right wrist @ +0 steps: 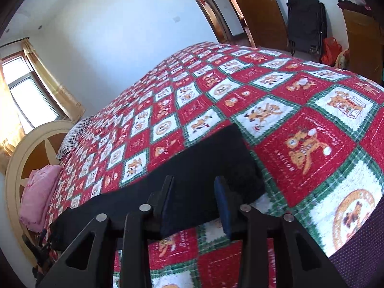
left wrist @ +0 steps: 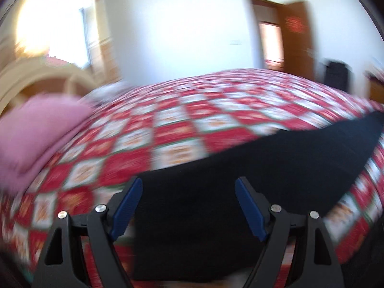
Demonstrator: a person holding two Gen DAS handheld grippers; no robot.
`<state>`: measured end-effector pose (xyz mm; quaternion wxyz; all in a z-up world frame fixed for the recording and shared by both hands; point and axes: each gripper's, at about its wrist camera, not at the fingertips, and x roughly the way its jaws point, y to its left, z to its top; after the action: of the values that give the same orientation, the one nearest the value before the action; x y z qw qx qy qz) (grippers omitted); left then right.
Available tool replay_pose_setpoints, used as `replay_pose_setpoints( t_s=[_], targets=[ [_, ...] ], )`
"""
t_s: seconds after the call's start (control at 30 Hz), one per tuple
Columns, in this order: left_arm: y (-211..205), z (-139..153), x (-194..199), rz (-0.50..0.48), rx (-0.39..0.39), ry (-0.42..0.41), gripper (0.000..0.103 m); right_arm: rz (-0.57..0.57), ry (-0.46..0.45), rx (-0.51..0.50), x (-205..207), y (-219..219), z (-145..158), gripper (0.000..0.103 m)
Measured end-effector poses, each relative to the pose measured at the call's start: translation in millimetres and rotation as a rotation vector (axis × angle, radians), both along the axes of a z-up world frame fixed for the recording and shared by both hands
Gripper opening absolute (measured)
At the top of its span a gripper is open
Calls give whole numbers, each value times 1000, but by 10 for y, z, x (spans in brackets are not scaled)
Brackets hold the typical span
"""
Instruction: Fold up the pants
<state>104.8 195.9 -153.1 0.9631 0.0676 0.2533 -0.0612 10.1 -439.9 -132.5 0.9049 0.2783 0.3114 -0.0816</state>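
Observation:
Black pants (left wrist: 240,168) lie stretched flat on a red, white and green quilt (left wrist: 168,124). In the left wrist view, which is blurred, my left gripper (left wrist: 187,187) is open with its blue pads (left wrist: 127,206) wide apart over one end of the pants. In the right wrist view the pants (right wrist: 192,168) run from the lower left to a squared end at centre. My right gripper (right wrist: 194,192) is open, its fingers (right wrist: 222,204) straddling the near edge of the pants close to that end. The left gripper shows dimly at the pants' far left end (right wrist: 40,247).
A pink pillow (right wrist: 38,196) and a striped pillow (right wrist: 74,134) lie by the cream headboard (right wrist: 14,168). A window (right wrist: 26,93), brown doors (right wrist: 256,9), a black folded chair (right wrist: 304,21) and a red bag (right wrist: 331,50) stand beyond the bed.

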Motion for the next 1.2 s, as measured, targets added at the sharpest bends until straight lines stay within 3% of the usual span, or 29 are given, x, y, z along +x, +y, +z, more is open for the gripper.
replay_pose_setpoints(
  t_s=[0.03,0.17,0.27,0.3,0.47,0.53,0.57,0.63,0.7,0.8,0.9,0.97,1.03,1.1,1.2],
  targets=[
    [197,-19,92,47,-51,27,82,14,-3,-8,25,72,-8,43],
    [465,-206,287,83,-163,101,81,74,22,-68,174,320,-37,44],
    [494,-364,469,69,-254,166,66,113,39,-79,267,485,-105,44],
    [488,-385,503,63,-278,169,65,123,44,-74,291,527,-138,44],
    [396,-369,508,40,-288,197,54,154,64,-64,356,689,-288,44],
    [423,-355,514,36,-309,207,43,161,68,-69,375,748,-333,44],
    [450,-337,494,24,-338,208,27,162,68,-68,375,768,-345,44],
    [477,-290,425,34,-347,195,23,164,67,-63,371,805,-372,44],
    [493,-243,383,59,-340,177,22,163,62,-66,363,833,-373,44],
    [665,-170,413,86,-417,160,22,167,43,-76,347,885,-330,44],
    [749,-132,435,127,-366,145,22,199,40,-95,372,968,-318,44],
    [810,-184,467,126,-380,163,22,214,63,-111,411,1000,-382,46],
    [769,-277,511,132,-332,189,27,216,89,-116,447,1013,-490,46],
    [770,-326,508,153,-313,182,48,218,92,-134,452,1032,-482,46],
    [841,-322,472,194,-341,175,66,223,95,-137,425,1060,-450,49]
  ],
)
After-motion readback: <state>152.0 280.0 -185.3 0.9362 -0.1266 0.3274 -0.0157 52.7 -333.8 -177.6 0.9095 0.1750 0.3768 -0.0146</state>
